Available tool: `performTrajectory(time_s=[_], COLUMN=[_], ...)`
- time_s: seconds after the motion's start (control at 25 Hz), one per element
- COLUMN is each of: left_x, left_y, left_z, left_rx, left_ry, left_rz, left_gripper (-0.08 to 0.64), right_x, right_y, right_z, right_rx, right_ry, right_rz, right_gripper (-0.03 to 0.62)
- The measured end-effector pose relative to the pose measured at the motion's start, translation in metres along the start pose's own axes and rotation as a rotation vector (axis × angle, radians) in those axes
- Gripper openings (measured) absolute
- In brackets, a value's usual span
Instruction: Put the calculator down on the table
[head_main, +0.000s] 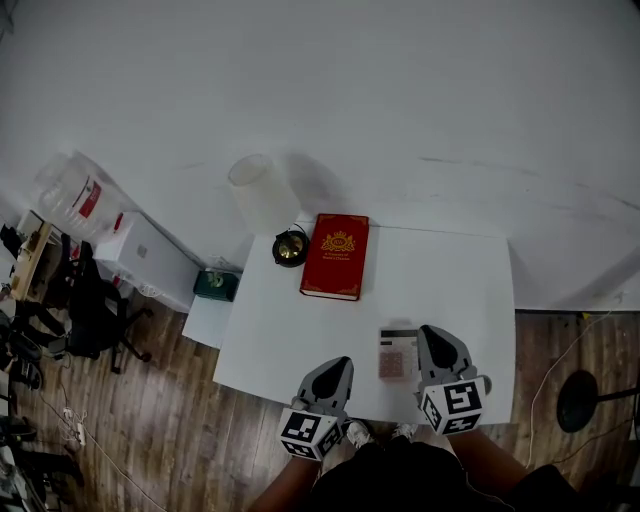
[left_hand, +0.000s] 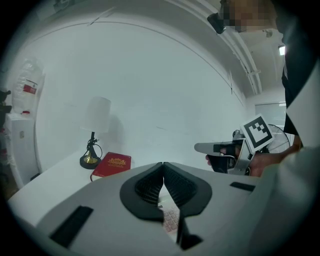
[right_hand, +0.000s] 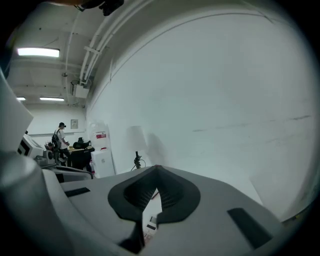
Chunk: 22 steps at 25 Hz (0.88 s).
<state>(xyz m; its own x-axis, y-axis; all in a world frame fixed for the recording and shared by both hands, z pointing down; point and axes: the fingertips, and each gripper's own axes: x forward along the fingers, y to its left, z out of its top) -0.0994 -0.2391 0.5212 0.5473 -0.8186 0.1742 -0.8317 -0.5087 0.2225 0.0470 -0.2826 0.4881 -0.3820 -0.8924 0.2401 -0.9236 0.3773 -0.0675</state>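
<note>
The calculator (head_main: 395, 357), grey with pinkish keys, lies flat on the white table (head_main: 450, 280) near its front edge. My right gripper (head_main: 432, 335) hovers just right of it with its jaws shut and nothing between them. Below those jaws the right gripper view shows a slice of the calculator (right_hand: 150, 226). My left gripper (head_main: 340, 365) is to the calculator's left, also shut and holding nothing. In the left gripper view the calculator (left_hand: 170, 220) shows under the closed tips (left_hand: 163, 163), and the right gripper (left_hand: 201, 147) floats at the right.
A red book (head_main: 336, 256) and a small lamp (head_main: 262, 195) with a brass base stand at the table's far side. Left of the table are a green box (head_main: 216, 285), a white cabinet (head_main: 150, 255), a water jug (head_main: 75, 195) and an office chair (head_main: 90, 310).
</note>
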Motion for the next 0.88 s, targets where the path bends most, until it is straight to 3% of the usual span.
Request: performTrajectory(time_s=[0.32,0.88], left_x=[0.004,0.006], left_y=[-0.002,-0.015], left_z=[0.017,0.025], left_rx=[0.019,0.033], left_ry=[-0.024,-0.034], left_rz=[0.009,-0.004], left_gripper=[0.020,0.020], right_x=[-0.013,-0.016], right_y=[0.014,0.008], right_z=[0.029,0.062], right_rx=[-0.127,-0.153], right_ry=[-0.077,-0.123], right_rz=[0.050,0.081], right_gripper=[0.017,0.017])
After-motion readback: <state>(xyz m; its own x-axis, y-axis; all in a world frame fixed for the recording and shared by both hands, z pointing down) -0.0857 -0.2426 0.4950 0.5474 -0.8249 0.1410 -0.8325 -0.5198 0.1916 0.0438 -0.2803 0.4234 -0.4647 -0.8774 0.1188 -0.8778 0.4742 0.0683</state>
